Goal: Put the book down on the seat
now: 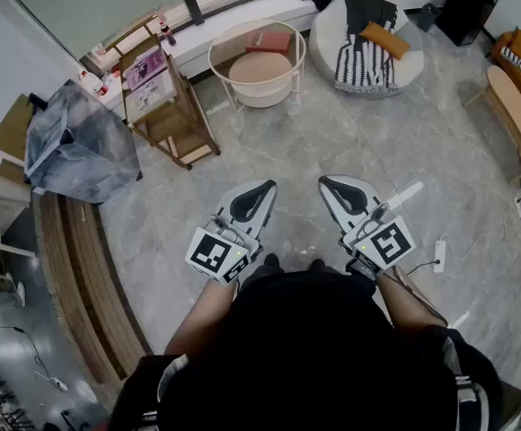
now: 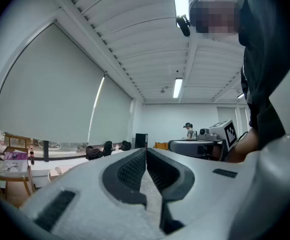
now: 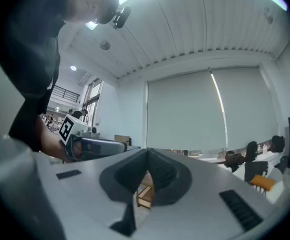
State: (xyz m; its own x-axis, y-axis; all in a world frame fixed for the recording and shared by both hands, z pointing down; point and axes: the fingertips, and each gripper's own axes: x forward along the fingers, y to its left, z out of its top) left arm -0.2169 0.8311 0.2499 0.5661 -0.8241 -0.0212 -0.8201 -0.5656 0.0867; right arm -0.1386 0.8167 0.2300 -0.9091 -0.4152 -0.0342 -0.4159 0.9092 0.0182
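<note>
My left gripper (image 1: 266,187) and my right gripper (image 1: 327,184) are held side by side at waist height over the grey floor, both shut with nothing between the jaws. In the left gripper view the pads meet at the tip (image 2: 146,152); the right gripper view shows the same (image 3: 147,152). A reddish book (image 1: 268,40) lies on the round white side table (image 1: 220,72) far ahead. Right of it stands a round grey seat (image 1: 327,32) with a striped blanket (image 1: 365,57) and an orange cushion (image 1: 385,39). Both grippers are well short of these.
A wooden rack (image 1: 172,106) with magazines (image 1: 145,66) stands ahead on the left, and a grey covered bundle (image 1: 76,142) beside it. A curved slatted bench (image 1: 74,268) runs along the left. A wooden bench (image 1: 517,115) is at the right, and a power strip (image 1: 438,253) lies on the floor.
</note>
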